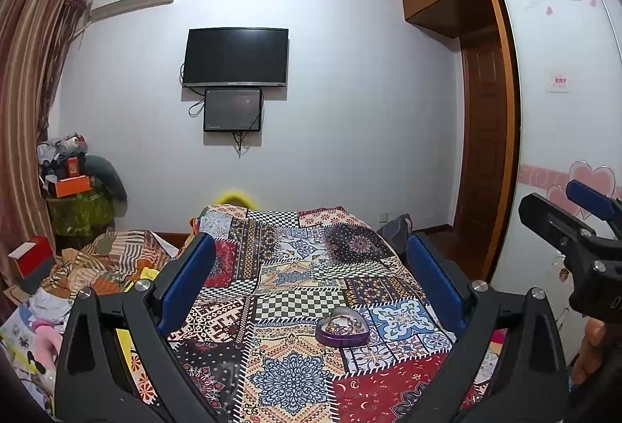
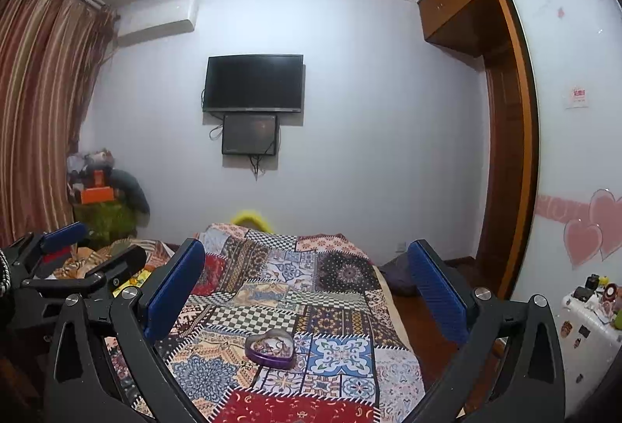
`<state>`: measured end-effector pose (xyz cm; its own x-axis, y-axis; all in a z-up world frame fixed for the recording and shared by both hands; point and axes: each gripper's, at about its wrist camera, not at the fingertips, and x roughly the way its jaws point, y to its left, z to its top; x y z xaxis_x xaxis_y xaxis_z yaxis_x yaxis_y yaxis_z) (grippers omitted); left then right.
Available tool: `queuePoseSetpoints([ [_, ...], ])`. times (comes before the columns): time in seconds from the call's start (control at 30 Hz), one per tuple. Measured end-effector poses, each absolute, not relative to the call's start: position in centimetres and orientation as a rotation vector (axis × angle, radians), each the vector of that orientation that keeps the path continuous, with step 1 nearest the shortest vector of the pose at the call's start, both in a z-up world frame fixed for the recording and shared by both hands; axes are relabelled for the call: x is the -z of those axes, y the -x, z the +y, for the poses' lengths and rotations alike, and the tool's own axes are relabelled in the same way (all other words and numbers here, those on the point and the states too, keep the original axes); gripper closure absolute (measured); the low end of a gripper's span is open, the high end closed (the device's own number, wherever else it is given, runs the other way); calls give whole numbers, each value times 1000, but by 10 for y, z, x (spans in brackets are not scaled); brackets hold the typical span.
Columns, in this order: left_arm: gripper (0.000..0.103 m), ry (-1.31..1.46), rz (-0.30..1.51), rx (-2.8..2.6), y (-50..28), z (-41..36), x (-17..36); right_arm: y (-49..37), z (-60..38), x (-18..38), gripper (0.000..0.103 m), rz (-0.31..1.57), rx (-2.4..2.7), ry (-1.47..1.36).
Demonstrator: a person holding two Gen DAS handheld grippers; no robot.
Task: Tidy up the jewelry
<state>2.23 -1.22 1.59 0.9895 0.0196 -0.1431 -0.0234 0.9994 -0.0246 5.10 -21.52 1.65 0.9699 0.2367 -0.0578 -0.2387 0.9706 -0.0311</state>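
Hidden or unclear: the striped brown curtain (image 1: pixel 27 81) is cut off by the frame's left edge; the clutter heap with an orange box (image 1: pixel 72 186) in the corner is too jumbled to sort out; the contents of the tin are small and tangled, so single pieces cannot be told apart.
Left hand-held gripper (image 1: pixel 311 267): black frame with blue ribbed pads, jaws spread wide, nothing between them; its lower part is cut off by the frame.
Bed cover: a patchwork quilt (image 1: pixel 295 267) of checked, floral and medallion squares, flat fabric, covering the bed.
Container: a purple heart-shaped metal tin (image 1: pixel 342 327), shallow and lidless, resting on the quilt near the bed's near end, apart from both grippers.
Contents: a tangle of bead and chain jewelry (image 1: pixel 344 324), gold and dark tones, lying inside the tin.
Wall: a black flat television (image 1: pixel 236 57) with a smaller dark screen (image 1: pixel 232 110) just below it, cables hanging.
Right hand-held gripper (image 2: pixel 307 287): same black and blue build, jaws spread wide and holding nothing; in the left wrist view only part of it shows at the right edge.
Far right: a white sliding wardrobe door (image 1: pixel 563 112) with pink heart stickers, glossy.
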Motion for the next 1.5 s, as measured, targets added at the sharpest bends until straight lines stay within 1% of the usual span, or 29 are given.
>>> queuePoseSetpoints([
  [0.4,4,15,145,-18,-22,-17,-14,-47,-217,-14,0,69,-245,32],
  [0.77,1,16,159,-23,-25,-20,-14,-47,-219,-13,0,96,-242,24],
  [1.5,1,16,186,-30,-34,-21,-12,-50,-220,-14,0,124,-243,16],
])
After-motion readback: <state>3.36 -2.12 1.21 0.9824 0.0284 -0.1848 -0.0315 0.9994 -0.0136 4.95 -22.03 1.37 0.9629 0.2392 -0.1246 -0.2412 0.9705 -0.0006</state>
